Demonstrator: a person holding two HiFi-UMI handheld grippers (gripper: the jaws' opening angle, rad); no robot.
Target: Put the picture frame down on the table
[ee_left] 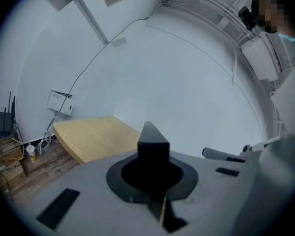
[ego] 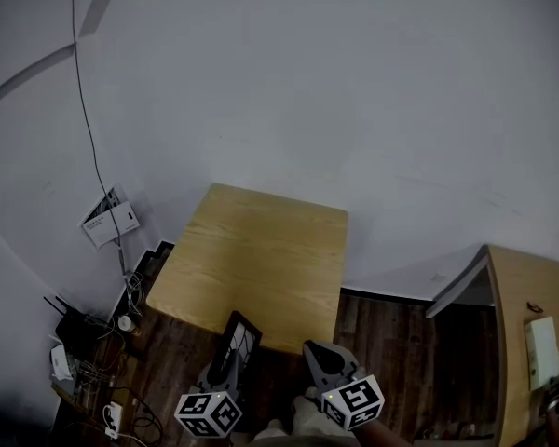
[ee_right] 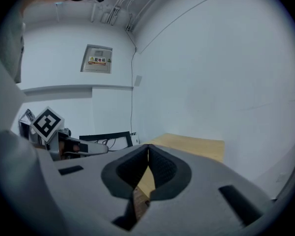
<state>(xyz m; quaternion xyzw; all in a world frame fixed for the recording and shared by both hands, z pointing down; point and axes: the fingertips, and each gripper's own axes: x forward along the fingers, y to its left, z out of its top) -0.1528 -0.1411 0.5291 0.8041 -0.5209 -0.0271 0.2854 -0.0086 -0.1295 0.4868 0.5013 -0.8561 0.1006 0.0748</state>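
White wall (ego: 354, 82) behind everything, dark plank floor (ego: 391, 343) below. Pale wood for the table (ego: 261, 259), bare on top and pushed close to that wall. Off to the right and well apart, a second wooden unit (ego: 517, 287).

Next in size, the picture frame (ego: 240, 335): black-edged, held on edge and tilted, low at the table's near side and overlapping that edge in the head view. Not yet laid down. Impossible to tell from here whether touching the tabletop or hanging just short of it.

Clamped on the frame's lower part, the left gripper (ego: 229, 359). In the left gripper view, a dark corner of the frame rising straight out from between the pads, table beyond and to the left.

Alongside, the right gripper (ego: 319, 354), jaws pressed together at the tips with nothing between them, only floor and table showing through the gap behind. Idle, just beside the frame, not touching it.

Smallest, cables and a router (ego: 73, 326) on the floor at the left, clear of the work.

Step in hand, by judgement: bringing the frame to the table, placement not begun. Next move likely to call for reaching further over the tabletop, tipping the frame flat or standing it, and lowering until supported. Only then, easing the left jaws apart. Right gripper free to steady an edge if needed.
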